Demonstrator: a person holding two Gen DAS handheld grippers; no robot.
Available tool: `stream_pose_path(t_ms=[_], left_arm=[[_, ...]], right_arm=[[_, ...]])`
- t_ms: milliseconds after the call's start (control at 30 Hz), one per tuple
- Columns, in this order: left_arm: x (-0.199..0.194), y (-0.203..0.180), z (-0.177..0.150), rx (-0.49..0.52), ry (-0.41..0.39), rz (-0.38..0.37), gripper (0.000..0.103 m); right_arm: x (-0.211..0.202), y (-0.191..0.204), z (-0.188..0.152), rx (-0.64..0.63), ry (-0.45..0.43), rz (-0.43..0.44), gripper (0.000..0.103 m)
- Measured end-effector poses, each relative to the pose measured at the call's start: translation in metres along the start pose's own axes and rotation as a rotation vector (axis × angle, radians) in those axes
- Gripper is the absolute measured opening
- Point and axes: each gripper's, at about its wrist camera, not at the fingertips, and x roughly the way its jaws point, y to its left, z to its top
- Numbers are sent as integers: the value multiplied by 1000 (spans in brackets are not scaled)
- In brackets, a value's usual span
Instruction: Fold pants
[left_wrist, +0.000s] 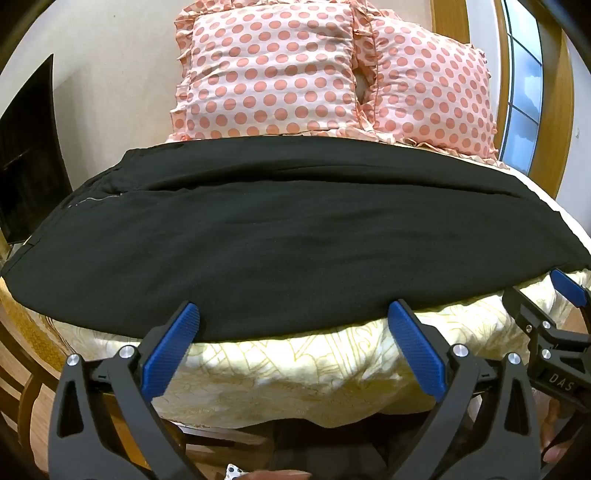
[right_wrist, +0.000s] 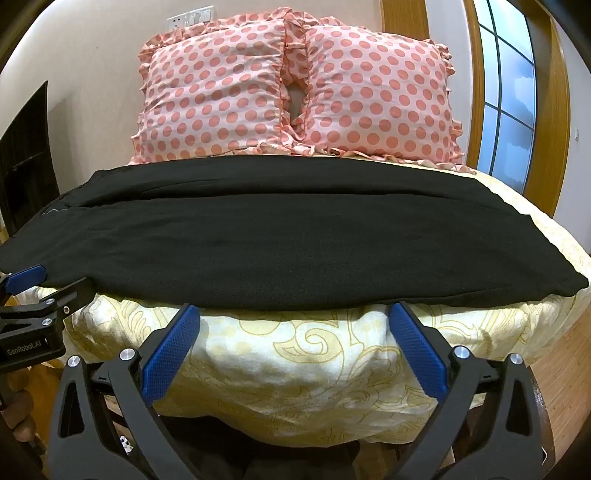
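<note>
Black pants (left_wrist: 258, 236) lie flat across the bed, legs stacked lengthwise, waist to the left; they also show in the right wrist view (right_wrist: 288, 240). My left gripper (left_wrist: 293, 314) is open and empty, fingertips at the pants' near edge. My right gripper (right_wrist: 293, 314) is open and empty, at the near edge further right. Each gripper shows at the side of the other's view, the right one (left_wrist: 565, 291) and the left one (right_wrist: 27, 278).
The bed has a yellow patterned cover (right_wrist: 314, 354). Two pink polka-dot pillows (right_wrist: 295, 92) stand at the headboard. A dark TV screen (left_wrist: 29, 162) is on the left, a window (right_wrist: 509, 92) on the right. Wooden floor lies below.
</note>
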Motion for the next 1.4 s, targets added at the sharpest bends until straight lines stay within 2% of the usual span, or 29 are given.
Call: stream_pose_path(t_ms=[1400], left_arm=[[0,-1,1,2,-17,1,101]], right_arm=[[-1,0,0,0,-4,0,102]])
